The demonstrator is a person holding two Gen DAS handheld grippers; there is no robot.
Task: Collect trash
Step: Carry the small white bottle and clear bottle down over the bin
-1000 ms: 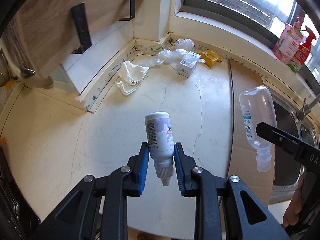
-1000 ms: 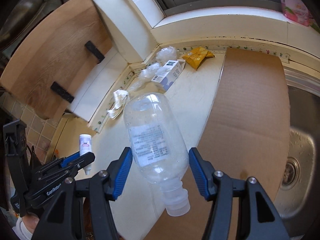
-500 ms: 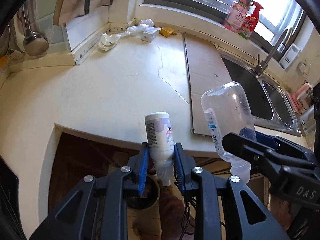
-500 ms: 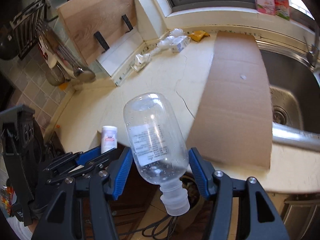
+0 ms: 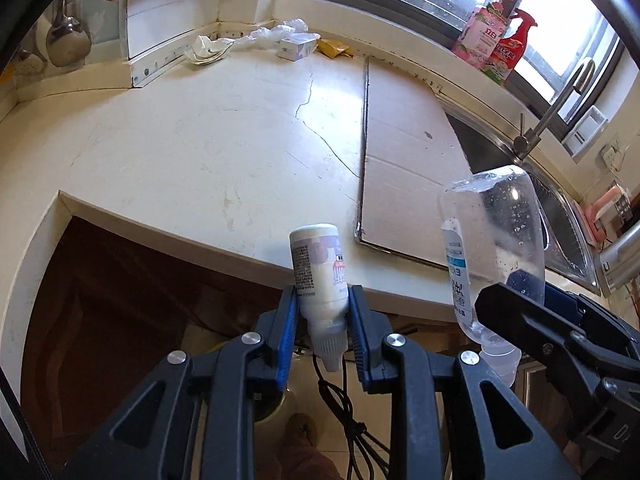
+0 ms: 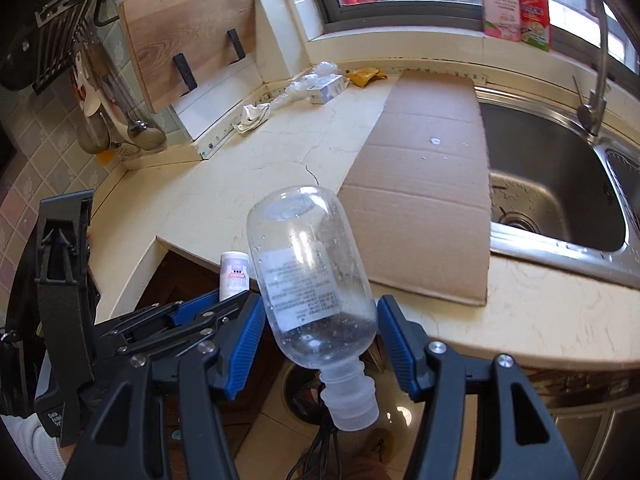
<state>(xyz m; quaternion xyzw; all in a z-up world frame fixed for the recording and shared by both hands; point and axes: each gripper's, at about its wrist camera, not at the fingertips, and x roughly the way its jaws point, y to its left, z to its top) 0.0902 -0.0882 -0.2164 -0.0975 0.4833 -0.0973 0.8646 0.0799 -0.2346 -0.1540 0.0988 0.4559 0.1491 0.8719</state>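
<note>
My left gripper is shut on a small white bottle, held cap-down just past the counter's front edge. The right gripper is shut on a clear plastic bottle, also neck-down, beyond the same edge. In the left wrist view the clear bottle hangs to the right; in the right wrist view the white bottle shows at the left. More trash lies in the far corner of the counter: a crumpled tissue, clear plastic wrap, a small white carton and a yellow wrapper.
A flat cardboard sheet covers the counter beside the steel sink and its tap. A wooden board leans at the back left. Below the grippers are floor tiles, black cables and a round container's rim.
Both grippers have drawn back from over the counter to past its front edge and dipped lower, each keeping its bottle. The floor and dark cabinet front have come into view.
</note>
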